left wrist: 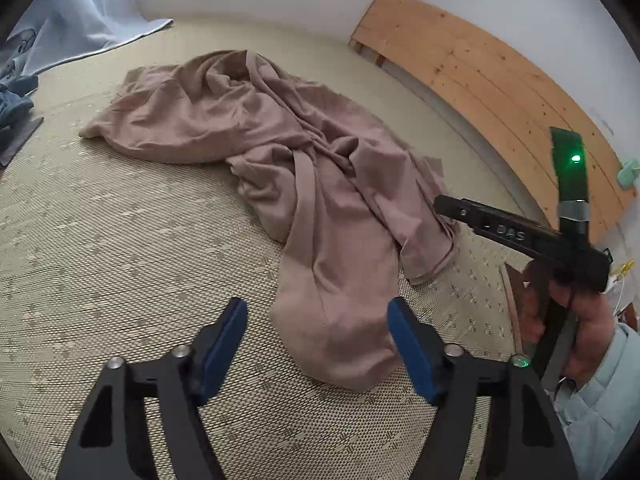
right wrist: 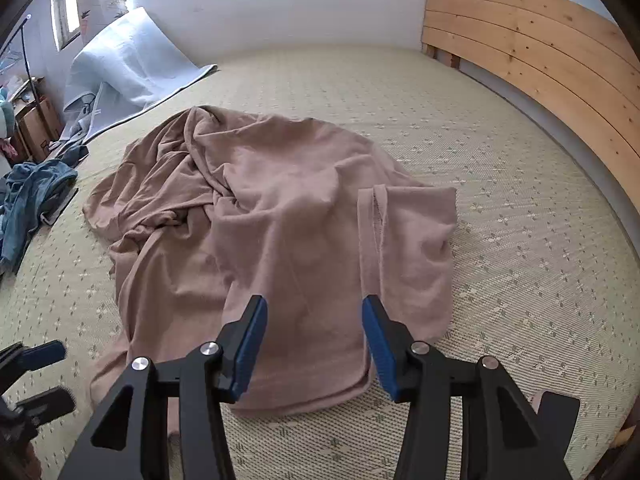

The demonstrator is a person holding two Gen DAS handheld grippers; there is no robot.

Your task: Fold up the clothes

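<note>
Pinkish-brown garment (right wrist: pixel 264 216) crumpled on woven mat (right wrist: pixel 500 240), wooden headboard (right wrist: pixel 540 52) alongside. Left gripper (left wrist: pixel 318 334) and right gripper (right wrist: pixel 314 340) both spread apart, hovering above its near hem, gripping nothing.

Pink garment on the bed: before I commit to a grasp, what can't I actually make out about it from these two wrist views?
- Pink garment: its type and where sleeves, collar and hems lie; it is crumpled, folds covering each other, both views.
- Its underside against the mattress: hidden, both views.
- Blue clothes: cut off by the left edge, both views.
- Right gripper: left view shows it side-on, jaws unreadable there.
</note>
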